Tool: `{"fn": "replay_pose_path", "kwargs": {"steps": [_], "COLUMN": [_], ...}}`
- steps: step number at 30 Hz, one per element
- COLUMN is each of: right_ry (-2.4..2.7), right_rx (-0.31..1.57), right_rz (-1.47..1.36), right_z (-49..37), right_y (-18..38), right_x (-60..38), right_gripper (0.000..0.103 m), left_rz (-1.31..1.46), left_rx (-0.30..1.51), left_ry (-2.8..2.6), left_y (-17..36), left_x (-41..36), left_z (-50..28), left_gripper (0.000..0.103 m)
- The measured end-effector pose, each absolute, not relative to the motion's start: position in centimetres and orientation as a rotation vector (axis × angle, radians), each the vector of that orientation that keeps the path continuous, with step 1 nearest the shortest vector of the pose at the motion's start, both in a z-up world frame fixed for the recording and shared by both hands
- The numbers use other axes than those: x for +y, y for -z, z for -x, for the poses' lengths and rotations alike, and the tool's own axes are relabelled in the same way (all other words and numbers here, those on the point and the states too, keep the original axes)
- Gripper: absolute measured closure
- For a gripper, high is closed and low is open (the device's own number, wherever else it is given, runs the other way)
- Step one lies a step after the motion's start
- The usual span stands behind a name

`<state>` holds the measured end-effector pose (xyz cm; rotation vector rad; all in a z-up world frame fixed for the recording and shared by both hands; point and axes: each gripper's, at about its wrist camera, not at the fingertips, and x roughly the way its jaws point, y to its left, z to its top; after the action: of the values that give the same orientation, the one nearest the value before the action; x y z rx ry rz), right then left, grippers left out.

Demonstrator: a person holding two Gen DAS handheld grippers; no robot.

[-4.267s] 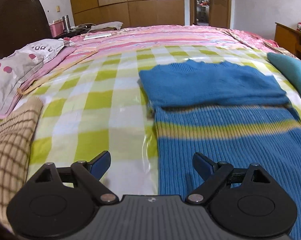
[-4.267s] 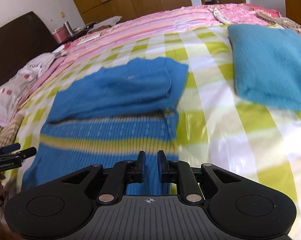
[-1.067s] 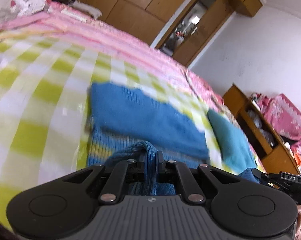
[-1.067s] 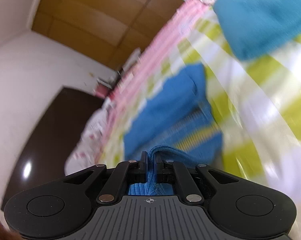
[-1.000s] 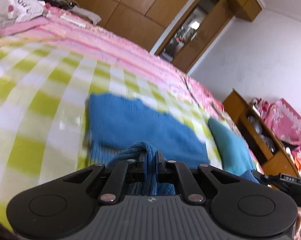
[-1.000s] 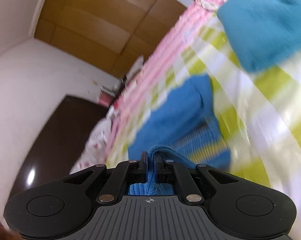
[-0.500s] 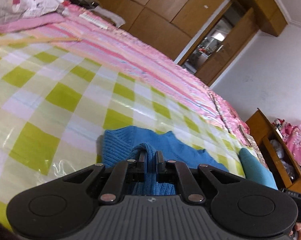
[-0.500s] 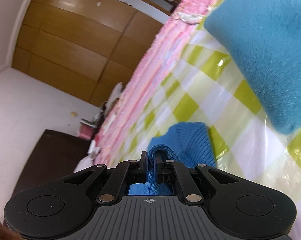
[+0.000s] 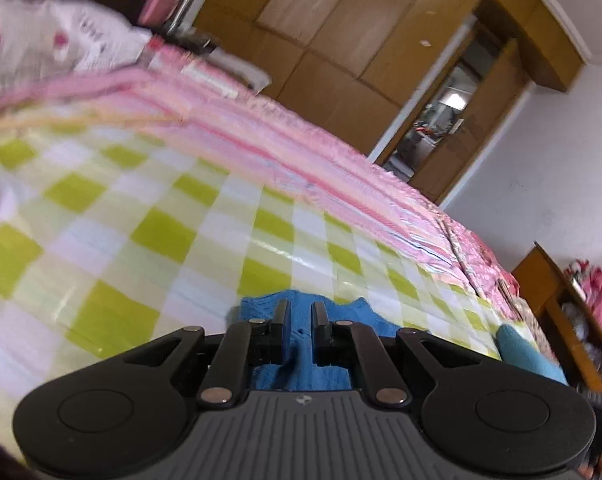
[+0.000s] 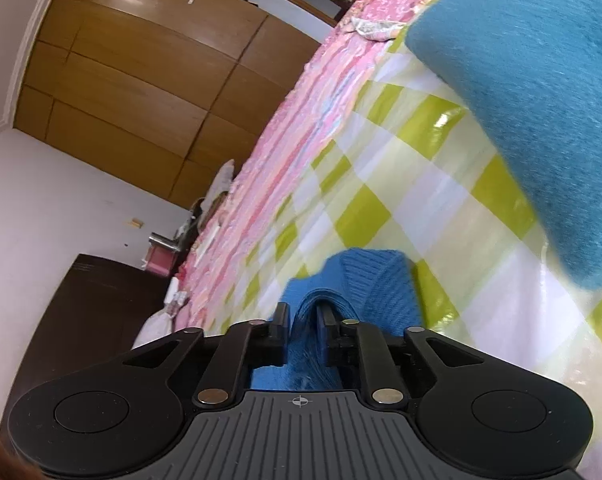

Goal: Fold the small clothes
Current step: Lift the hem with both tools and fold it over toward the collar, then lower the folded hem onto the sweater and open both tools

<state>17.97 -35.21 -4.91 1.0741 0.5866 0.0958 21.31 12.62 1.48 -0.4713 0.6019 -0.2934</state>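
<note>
A blue knit sweater [image 9: 301,344] lies on the green-and-white checked bed cover [image 9: 149,232], folded over on itself, mostly hidden under both grippers. My left gripper [image 9: 299,316] sits low over its far edge with the jaws slightly parted and no fabric between the tips. In the right wrist view the sweater [image 10: 377,288] shows ahead, and my right gripper [image 10: 304,318] has its jaws a little apart with a fold of blue knit still between them.
A folded teal garment [image 10: 541,112] lies close on the right, also seen in the left wrist view [image 9: 525,352]. Pink striped bedding [image 9: 261,132], pillows [image 9: 53,40], a wooden wardrobe [image 9: 341,32], a door and a side cabinet [image 9: 561,320] surround the bed.
Both grippers carried the sweater's near hem forward over its top and lowered it. The left jaws have parted and let go of the fabric; the right jaws have widened slightly.
</note>
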Motion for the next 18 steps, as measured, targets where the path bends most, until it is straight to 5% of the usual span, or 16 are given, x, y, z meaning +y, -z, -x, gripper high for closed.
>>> {"fn": "replay_pose_path", "kwargs": {"steps": [4,18], "right_ry": [-0.123,-0.248], "right_rx": [0.571,0.633], "right_rz": [-1.058,-0.633], "right_z": [-17.9,-12.5], "right_y": [4.3,2.0], "right_x": [-34.8,-30.4], "right_gripper": [0.068,0.068], "left_rz": [0.326,0.036], "left_rx": [0.563,0.727], "left_ry": [0.389,0.641], "left_y": [-2.7,1.0], "left_x": [10.9,3.2], "left_z": [-17.6,-15.8], "left_gripper": [0.088,0.088]}}
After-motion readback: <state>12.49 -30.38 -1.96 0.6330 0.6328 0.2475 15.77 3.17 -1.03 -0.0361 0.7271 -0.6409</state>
